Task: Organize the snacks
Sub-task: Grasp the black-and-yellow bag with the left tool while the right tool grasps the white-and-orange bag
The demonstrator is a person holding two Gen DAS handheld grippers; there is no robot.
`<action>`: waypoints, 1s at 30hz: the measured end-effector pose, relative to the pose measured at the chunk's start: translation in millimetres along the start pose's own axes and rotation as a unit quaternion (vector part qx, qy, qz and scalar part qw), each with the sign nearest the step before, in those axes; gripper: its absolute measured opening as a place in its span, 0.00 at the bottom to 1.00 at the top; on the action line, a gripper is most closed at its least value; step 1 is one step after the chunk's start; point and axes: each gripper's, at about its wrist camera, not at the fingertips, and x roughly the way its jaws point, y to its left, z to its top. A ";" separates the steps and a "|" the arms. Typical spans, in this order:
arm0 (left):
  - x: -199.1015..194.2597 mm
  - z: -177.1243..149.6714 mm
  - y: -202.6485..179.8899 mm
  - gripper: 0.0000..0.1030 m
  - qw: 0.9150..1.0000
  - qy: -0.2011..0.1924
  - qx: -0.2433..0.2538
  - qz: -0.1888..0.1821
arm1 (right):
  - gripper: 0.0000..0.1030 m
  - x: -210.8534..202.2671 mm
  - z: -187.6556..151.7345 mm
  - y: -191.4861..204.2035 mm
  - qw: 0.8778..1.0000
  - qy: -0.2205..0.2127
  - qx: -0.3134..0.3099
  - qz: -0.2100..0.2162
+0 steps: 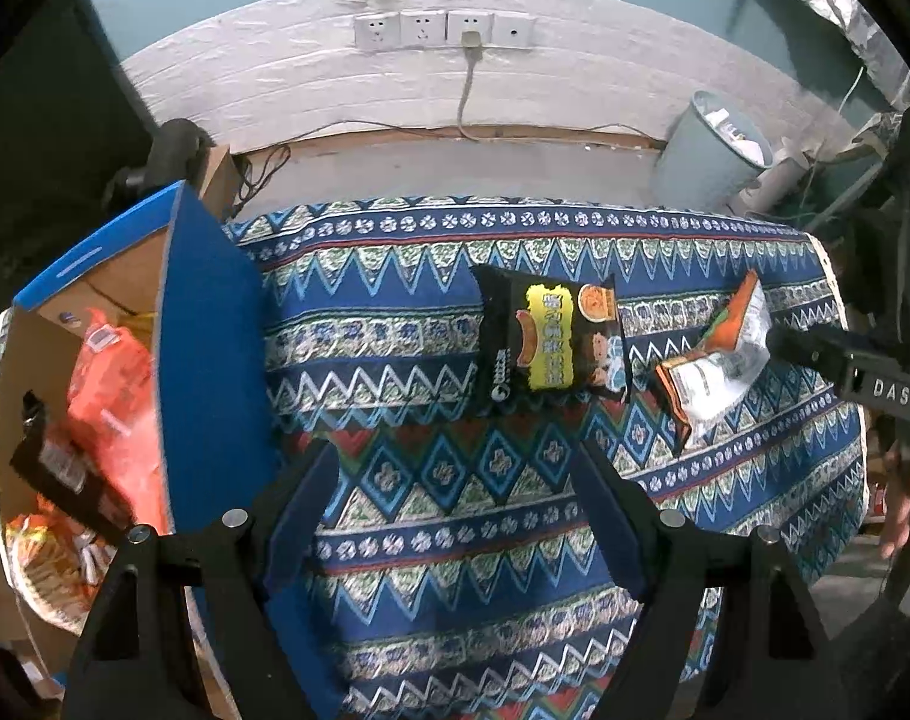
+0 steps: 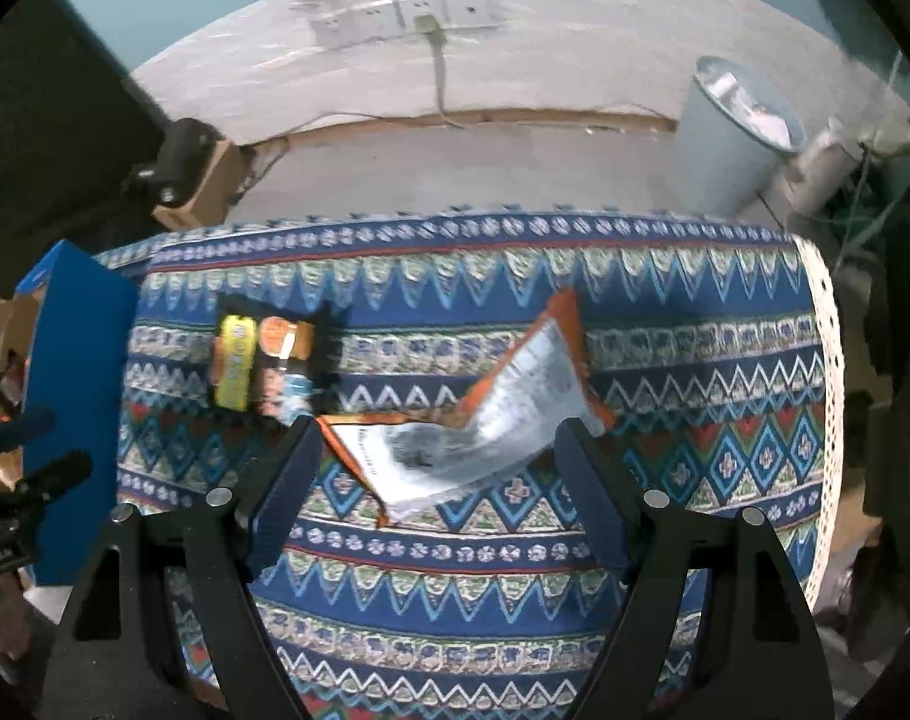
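A black and yellow snack bag [image 1: 550, 339] lies flat on the patterned tablecloth [image 1: 455, 510]; it also shows in the right wrist view [image 2: 269, 360]. A white and orange bag [image 1: 715, 360] lies crumpled to its right. My right gripper [image 2: 437, 450] is open, its fingers on either side of the near edge of this bag [image 2: 484, 414]. My left gripper [image 1: 455, 474] is open and empty above the cloth, short of the black bag. A blue cardboard box [image 1: 209, 348] at the table's left holds several orange and red snack bags [image 1: 116, 396].
A grey bin [image 1: 709, 150] stands on the floor beyond the table's far right corner. A small brown box [image 2: 206, 186] and a black device sit at the far left by the wall. The blue box's side [image 2: 74, 420] stands at the table's left edge.
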 end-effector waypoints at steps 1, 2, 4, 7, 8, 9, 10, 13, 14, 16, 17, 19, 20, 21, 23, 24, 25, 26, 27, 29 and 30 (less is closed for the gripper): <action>4.0 2.5 -1.6 0.79 1.000 0.001 0.000 0.001 | 0.77 3.0 -0.9 -3.5 1.000 0.003 0.008 0.000; 7.9 5.3 -3.0 0.79 1.000 0.002 0.000 0.001 | 0.77 6.5 -1.6 -7.3 1.000 0.007 0.017 0.001; 15.5 9.9 -4.9 0.78 1.000 0.005 -0.001 0.003 | 0.77 13.0 -3.1 -13.8 0.999 0.015 0.034 0.008; 26.0 16.1 -5.9 0.79 1.000 0.008 -0.005 0.004 | 0.77 21.6 -4.2 -21.6 0.998 0.025 0.054 0.012; 28.9 18.0 -5.8 0.79 1.000 0.009 -0.008 0.003 | 0.77 25.2 -4.8 -24.4 0.998 0.028 0.062 0.013; 31.3 19.5 -5.5 0.79 1.000 0.010 -0.012 0.001 | 0.77 27.6 -5.0 -26.8 0.997 0.030 0.067 0.013; 33.7 21.1 -5.0 0.79 1.000 0.011 -0.016 -0.003 | 0.77 30.3 -4.9 -28.6 0.997 0.034 0.073 0.015; 40.6 26.0 -4.6 0.79 0.999 0.015 -0.030 -0.013 | 0.77 40.9 -6.2 -33.3 0.994 0.047 0.095 0.023; 43.2 27.5 -4.5 0.78 0.999 0.016 -0.034 -0.017 | 0.77 44.9 -7.1 -34.2 0.993 0.053 0.101 0.026; 48.0 30.2 -4.6 0.79 0.999 0.019 -0.041 -0.022 | 0.77 52.4 -8.2 -34.5 0.991 0.063 0.111 0.030; 50.4 31.6 -5.1 0.79 0.998 0.021 -0.045 -0.025 | 0.77 57.0 -8.6 -34.1 0.990 0.067 0.116 0.035; 55.2 34.5 -6.4 0.79 0.998 0.025 -0.051 -0.030 | 0.77 62.9 -8.7 -33.7 0.989 0.074 0.120 0.042; 57.7 35.9 -7.3 0.79 0.998 0.026 -0.055 -0.034 | 0.77 66.0 -7.8 -33.1 0.989 0.076 0.120 0.042; 59.6 36.5 -8.1 0.79 0.997 0.027 -0.058 -0.036 | 0.77 68.9 -7.0 -32.3 0.989 0.077 0.118 0.041; 63.7 39.1 -10.6 0.79 0.997 0.028 -0.065 -0.043 | 0.77 73.0 -6.6 -31.7 0.990 0.079 0.109 0.038; 65.6 40.4 -11.7 0.79 0.996 0.029 -0.068 -0.046 | 0.77 74.8 -6.1 -29.8 0.992 0.081 0.095 0.032; 67.8 41.4 -12.8 0.79 0.996 0.030 -0.071 -0.050 | 0.76 75.8 -4.9 -27.0 0.993 0.082 0.077 0.023; 69.6 41.9 -14.0 0.79 0.995 0.032 -0.075 -0.054 | 0.71 76.3 -4.5 -22.3 0.996 0.081 0.048 0.007; 72.2 42.6 -15.7 0.79 0.995 0.034 -0.078 -0.057 | 0.65 76.4 -4.4 -18.2 0.996 0.080 0.024 -0.008; 76.2 43.8 -19.4 0.79 0.994 0.037 -0.082 -0.059 | 0.43 77.4 -5.3 -6.6 0.995 0.080 -0.035 -0.038; 79.1 44.5 -21.9 0.79 0.994 0.040 -0.083 -0.060 | 0.42 76.8 -6.2 -1.9 0.994 0.078 -0.058 -0.047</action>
